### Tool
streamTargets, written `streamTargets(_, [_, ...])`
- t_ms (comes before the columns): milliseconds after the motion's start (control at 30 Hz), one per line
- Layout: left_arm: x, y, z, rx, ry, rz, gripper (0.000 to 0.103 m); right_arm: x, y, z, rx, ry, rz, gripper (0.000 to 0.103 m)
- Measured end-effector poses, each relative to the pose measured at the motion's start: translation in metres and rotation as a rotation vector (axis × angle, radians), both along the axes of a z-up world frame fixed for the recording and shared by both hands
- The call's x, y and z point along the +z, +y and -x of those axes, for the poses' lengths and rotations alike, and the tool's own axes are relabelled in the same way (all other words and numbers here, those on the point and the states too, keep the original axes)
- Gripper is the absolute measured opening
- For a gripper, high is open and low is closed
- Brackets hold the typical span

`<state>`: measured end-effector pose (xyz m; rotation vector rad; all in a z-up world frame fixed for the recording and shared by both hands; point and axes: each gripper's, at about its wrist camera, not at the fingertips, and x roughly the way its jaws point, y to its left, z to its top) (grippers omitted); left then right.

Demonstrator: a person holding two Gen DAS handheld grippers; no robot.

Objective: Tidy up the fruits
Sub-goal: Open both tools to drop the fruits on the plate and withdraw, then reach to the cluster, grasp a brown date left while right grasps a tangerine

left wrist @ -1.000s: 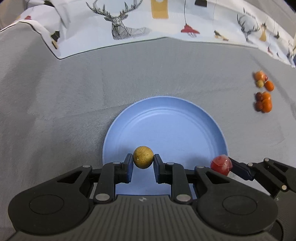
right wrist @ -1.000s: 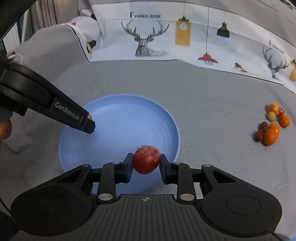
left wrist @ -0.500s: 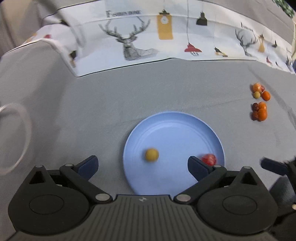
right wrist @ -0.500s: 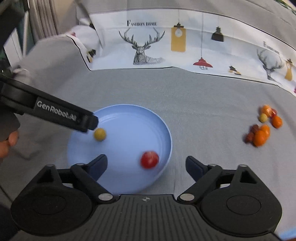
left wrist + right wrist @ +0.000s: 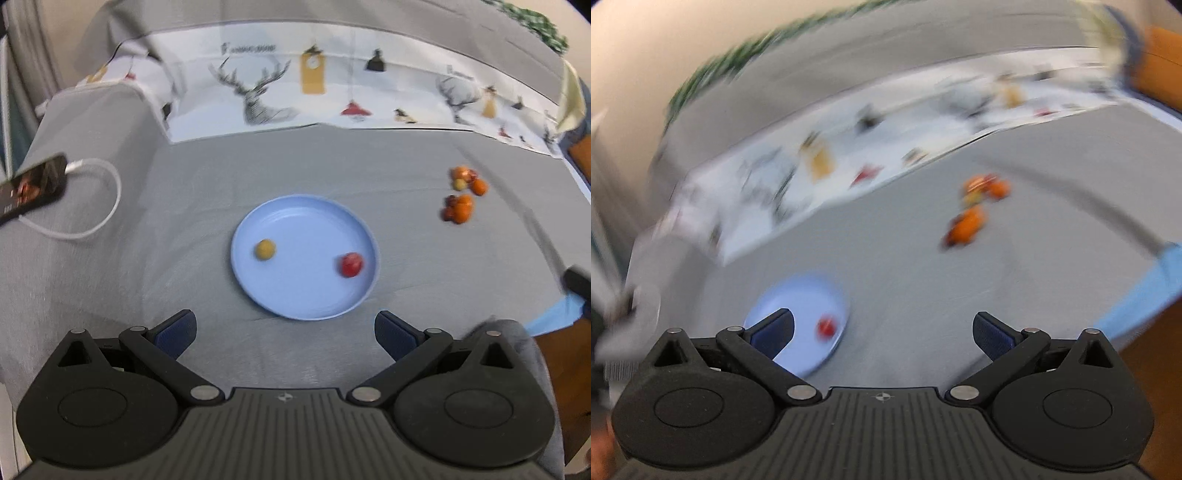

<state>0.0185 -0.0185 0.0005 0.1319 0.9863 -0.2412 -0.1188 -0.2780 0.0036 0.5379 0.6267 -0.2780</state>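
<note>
Both grippers are pulling back from the blue plate, where a second ago each was clamping a fruit over it. Now we are seeing the left gripper spread wide with nothing between its fingers, and the right gripper equally wide and empty, swinging toward 1 o'clock.

Largest risk, in our judgement: the surface is a soft grey cover, not clearly a desk, so the plate may be tilting if either gripper is pressing nearby. The yellow fruit at the plate's 9 o'clock and the red fruit at 4 o'clock, near the rim, are round and could be rolling off. The fruit pile at 2 o'clock, well apart from the plate, is packed tight, so closing on one piece could be scattering its neighbours.

The right wrist view is smearing badly: we are making out the plate, the red fruit and the pile only as blurs, and the yellow fruit is not showing there. At the left view's 3 o'clock edge a dark tip, probably the right gripper, is cut off. We cannot count the pile's fruits.
</note>
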Motion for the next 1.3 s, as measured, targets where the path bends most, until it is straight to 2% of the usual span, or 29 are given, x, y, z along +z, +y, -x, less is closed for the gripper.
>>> streamTargets(133, [0.009,-0.028,0.004,-0.030,-0.013,-0.013,0.103,0.001,-0.039,0.033,-0.124,-0.048,-0.077,0.102])
streamTargets(233, [0.015,-0.048,0.007,-0.036,-0.025,-0.008,0.103,-0.004,-0.052,0.049,-0.153,-0.066,-0.098,0.102])
streamTargets(400, [0.025,-0.062,0.021,-0.026,-0.055,0.037,0.103,-0.005,-0.052,0.052,-0.100,-0.072,-0.084,0.102])
streamTargets(600, [0.018,-0.070,0.030,-0.029,-0.058,-0.003,0.103,0.005,-0.041,0.058,-0.039,-0.118,-0.036,0.102])
streamTargets(867, [0.020,-0.074,0.024,-0.025,-0.057,0.002,0.103,0.010,-0.049,0.059,-0.046,-0.146,0.008,0.102])
streamTargets(1300, [0.001,-0.113,-0.006,-0.062,-0.006,-0.009,0.103,-0.004,-0.087,0.032,-0.086,-0.097,0.049,0.102])
